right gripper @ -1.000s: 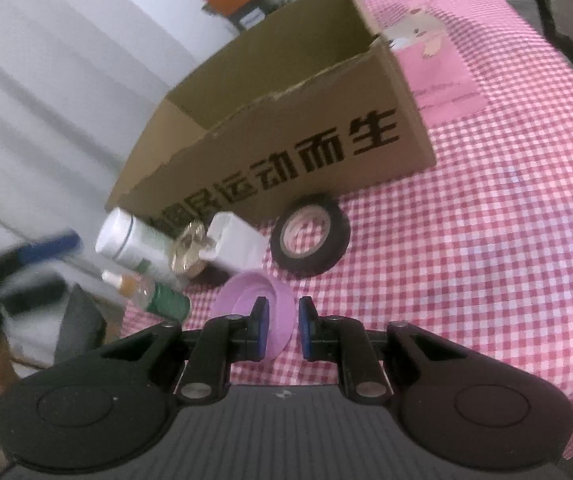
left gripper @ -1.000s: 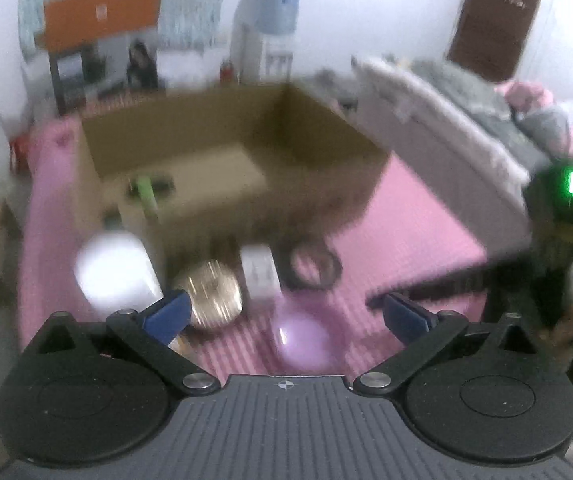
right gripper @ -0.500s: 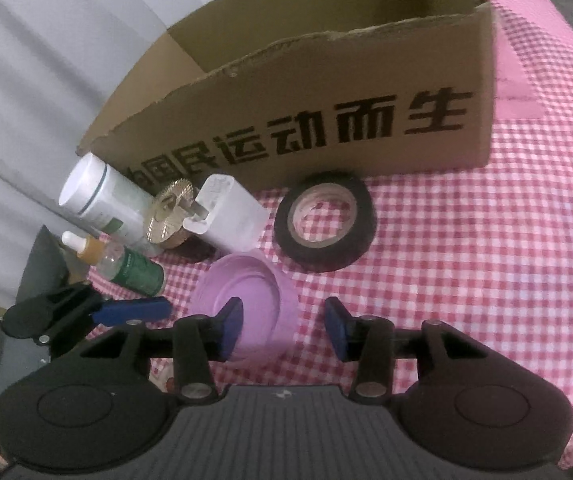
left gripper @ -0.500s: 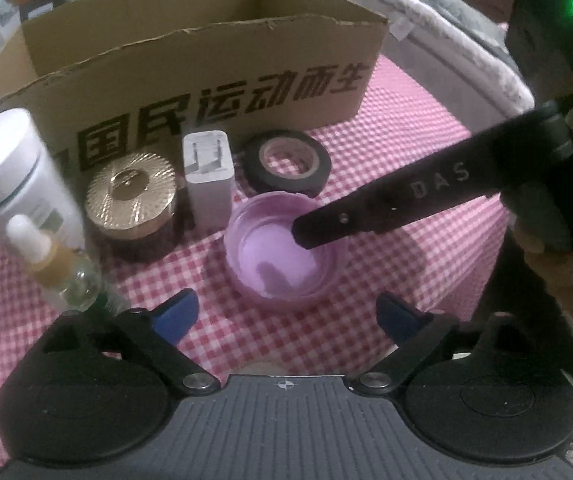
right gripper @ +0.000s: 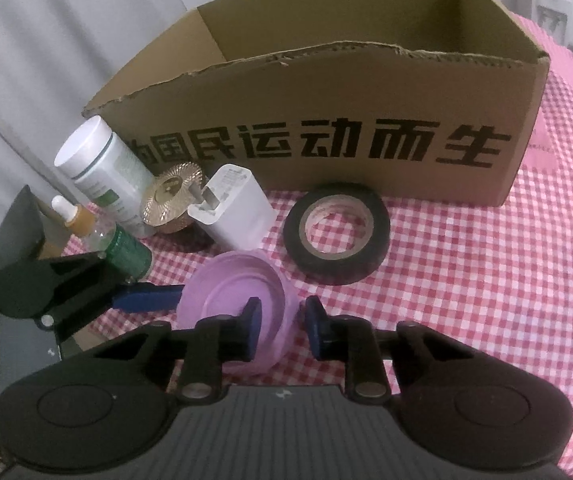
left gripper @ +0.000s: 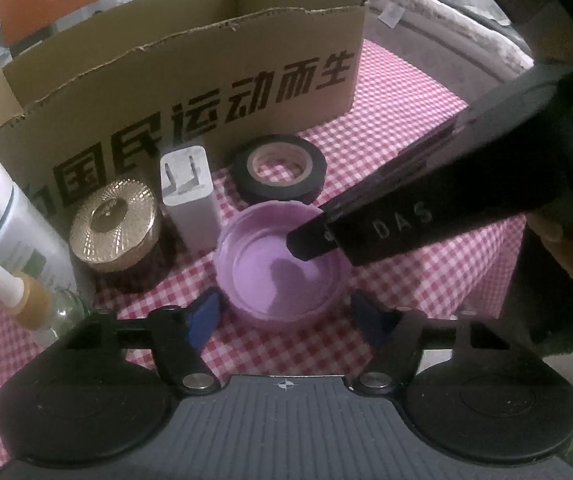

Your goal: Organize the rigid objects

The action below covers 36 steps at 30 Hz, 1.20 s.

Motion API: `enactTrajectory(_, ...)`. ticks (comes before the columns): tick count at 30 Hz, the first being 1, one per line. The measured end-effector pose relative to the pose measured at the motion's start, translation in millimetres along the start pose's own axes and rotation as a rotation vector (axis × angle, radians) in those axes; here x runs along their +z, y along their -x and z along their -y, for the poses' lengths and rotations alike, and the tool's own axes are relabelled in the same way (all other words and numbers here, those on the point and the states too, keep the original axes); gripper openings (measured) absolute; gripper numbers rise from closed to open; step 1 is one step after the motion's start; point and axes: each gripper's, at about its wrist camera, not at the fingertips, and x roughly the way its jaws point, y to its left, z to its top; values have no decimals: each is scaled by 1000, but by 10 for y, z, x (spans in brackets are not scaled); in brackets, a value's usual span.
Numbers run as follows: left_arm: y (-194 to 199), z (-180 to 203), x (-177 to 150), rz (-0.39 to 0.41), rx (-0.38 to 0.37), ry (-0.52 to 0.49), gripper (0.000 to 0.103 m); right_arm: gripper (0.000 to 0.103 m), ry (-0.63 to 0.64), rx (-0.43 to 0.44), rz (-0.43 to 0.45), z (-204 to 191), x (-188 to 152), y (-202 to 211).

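A purple lid lies open side up on the pink checked cloth, in front of a cardboard box. My left gripper is low over it, jaws closing, with the lid between the blue pads and a sliver of space on each side. My right gripper straddles the lid's right rim, jaws closing. One pad sits inside the lid and one outside, pinching the wall. In the left wrist view a right finger reaches into the lid. In the right wrist view a left finger sits at the lid's left edge.
Between lid and box stand a black tape roll, a white charger, a gold-topped jar, a white bottle and a dropper bottle. The cloth stretches away to the right. A grey bed lies beyond the table.
My left gripper came down close to the table and its jaws narrowed around the purple lid. My right gripper opened, moved over the lid's rim and closed across it.
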Motion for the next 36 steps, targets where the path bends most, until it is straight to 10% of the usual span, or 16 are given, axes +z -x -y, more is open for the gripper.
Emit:
enactTrajectory(23,722,217,138,169,37,-67,66,20,55,-71,169,-192,-158,687)
enactTrajectory(36,1329,-187,830,278,147,-72,66,21,228,-17,363,-564,681,1193)
